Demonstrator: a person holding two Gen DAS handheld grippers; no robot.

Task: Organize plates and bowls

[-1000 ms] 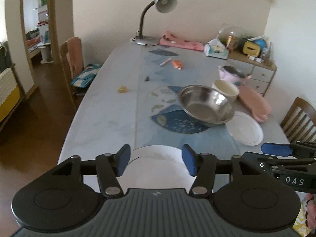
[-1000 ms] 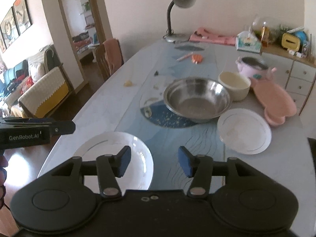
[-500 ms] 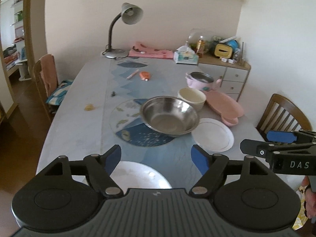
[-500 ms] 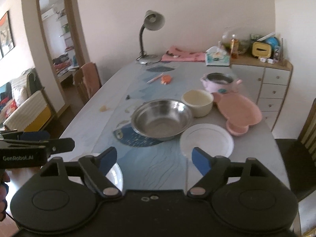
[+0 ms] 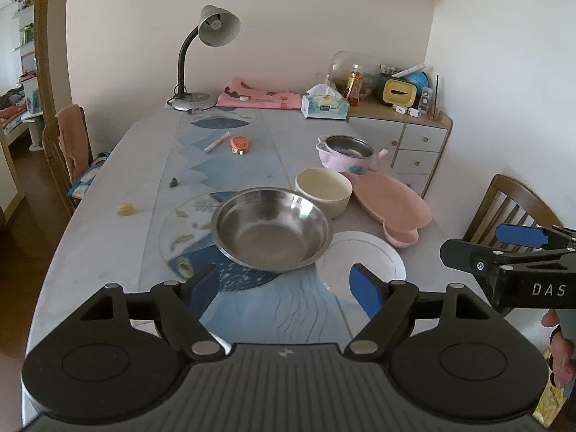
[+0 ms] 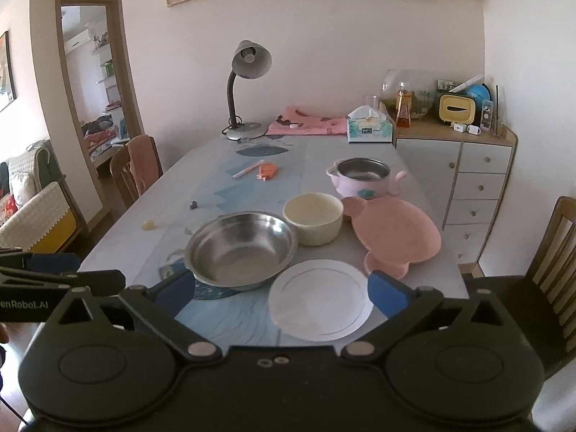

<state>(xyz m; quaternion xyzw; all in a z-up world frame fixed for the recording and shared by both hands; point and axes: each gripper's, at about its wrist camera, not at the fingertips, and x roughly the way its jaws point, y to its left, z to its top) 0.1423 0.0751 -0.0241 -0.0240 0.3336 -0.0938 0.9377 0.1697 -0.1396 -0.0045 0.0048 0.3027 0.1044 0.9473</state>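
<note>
A steel bowl [image 5: 270, 229] [image 6: 241, 246] sits mid-table on a blue placemat. A white plate [image 5: 363, 260] [image 6: 320, 298] lies to its right. Behind stand a cream bowl [image 5: 323, 191] [image 6: 312, 218], a pink bear-shaped plate [image 5: 390, 206] [image 6: 394, 232] and a pink pot [image 5: 343, 153] [image 6: 363, 180]. My left gripper [image 5: 284, 293] is open and empty, above the table's near edge in front of the steel bowl. My right gripper [image 6: 280, 289] is open and empty, just in front of the white plate. The near white plate seen earlier is out of view.
A desk lamp [image 5: 201, 57], pink cloth [image 5: 259, 98] and tissue box [image 5: 325, 106] stand at the far end. A pen [image 5: 216, 142], orange tape measure [image 5: 240, 144] and small scraps lie mid-table. Chairs stand left [image 5: 66, 151] and right [image 5: 514, 212]; a drawer cabinet [image 6: 471, 176] is at the right.
Both grippers have lifted and pulled back from the near white plate, and their jaws have opened wider. The near plate has dropped out of view. The dishes have not moved.
</note>
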